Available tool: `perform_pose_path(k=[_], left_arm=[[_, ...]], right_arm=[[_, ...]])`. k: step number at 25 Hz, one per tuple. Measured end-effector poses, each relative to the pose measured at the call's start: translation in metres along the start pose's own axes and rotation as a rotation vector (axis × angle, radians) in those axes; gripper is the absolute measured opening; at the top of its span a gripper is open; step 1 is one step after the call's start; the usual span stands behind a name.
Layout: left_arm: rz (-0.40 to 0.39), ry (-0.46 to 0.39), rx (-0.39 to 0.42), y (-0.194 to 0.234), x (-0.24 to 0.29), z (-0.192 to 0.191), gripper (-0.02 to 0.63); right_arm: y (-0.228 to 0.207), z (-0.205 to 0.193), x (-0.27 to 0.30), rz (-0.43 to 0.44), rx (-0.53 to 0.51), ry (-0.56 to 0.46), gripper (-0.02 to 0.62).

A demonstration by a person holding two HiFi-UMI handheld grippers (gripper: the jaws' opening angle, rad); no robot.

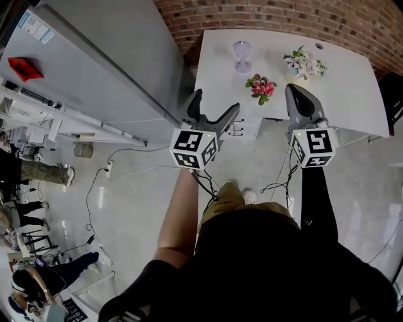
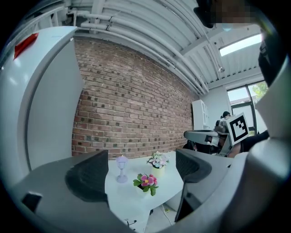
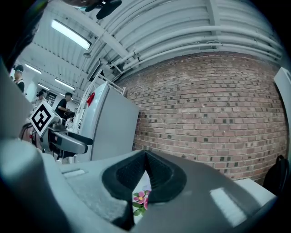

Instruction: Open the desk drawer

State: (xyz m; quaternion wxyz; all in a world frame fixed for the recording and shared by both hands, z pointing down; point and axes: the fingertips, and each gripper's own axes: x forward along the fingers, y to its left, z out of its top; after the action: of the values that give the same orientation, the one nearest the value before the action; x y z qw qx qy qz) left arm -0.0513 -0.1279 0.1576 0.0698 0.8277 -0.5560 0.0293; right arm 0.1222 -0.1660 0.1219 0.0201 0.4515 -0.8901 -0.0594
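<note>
Left gripper (image 1: 216,104) hangs in the air in front of the desk (image 1: 343,85), its jaws wide apart with nothing between them and touching nothing. In its own view we see the desktop framed in the gap, with pink flowers (image 1: 261,87) and a lilac goblet (image 1: 242,55) standing on it. Our right gripper (image 1: 294,92) is held level with it, just to the right, its jaws pressed together on nothing; through the slit under its pads we glimpse the same pink flowers. From the head view its tip overlaps the desk's near edge, though it does not look to be touching it.

Between the two grippers, just under that near edge, we see the white front of the drawer (image 1: 250,130). It looks pushed in, flush with the desk, but it is too small for us to make out a handle. Farther back on the desk stands a pale bouquet (image 1: 304,63), and behind it runs a brick wall (image 1: 283,16). A tall grey cabinet (image 1: 107,56) stands left of the desk.
</note>
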Motion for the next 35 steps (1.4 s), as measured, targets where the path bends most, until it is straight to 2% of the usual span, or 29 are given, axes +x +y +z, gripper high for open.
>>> perform_pose_path(k=[4, 8, 21, 30, 35], left_arm=[[-0.043, 0.016, -0.064, 0.014, 0.011, -0.015, 0.471], [-0.076, 0.011, -0.2, 0.038, 0.024, -0.032, 0.471], [-0.165, 0.145, -0.457, 0.101, 0.065, -0.132, 0.469], [-0.188, 0.159, -0.791, 0.112, 0.066, -0.198, 0.468], [-0.185, 0.164, -0.941, 0.12, 0.066, -0.239, 0.468]], right_arm=[[0.003, -0.019, 0.014, -0.014, 0.007, 0.048, 0.0], [0.013, -0.037, 0.032, -0.014, 0.007, 0.104, 0.0], [0.063, -0.114, 0.077, 0.022, 0.066, 0.249, 0.0], [0.085, -0.157, 0.081, 0.07, 0.107, 0.311, 0.0], [0.094, -0.195, 0.091, 0.122, 0.147, 0.331, 0.0]])
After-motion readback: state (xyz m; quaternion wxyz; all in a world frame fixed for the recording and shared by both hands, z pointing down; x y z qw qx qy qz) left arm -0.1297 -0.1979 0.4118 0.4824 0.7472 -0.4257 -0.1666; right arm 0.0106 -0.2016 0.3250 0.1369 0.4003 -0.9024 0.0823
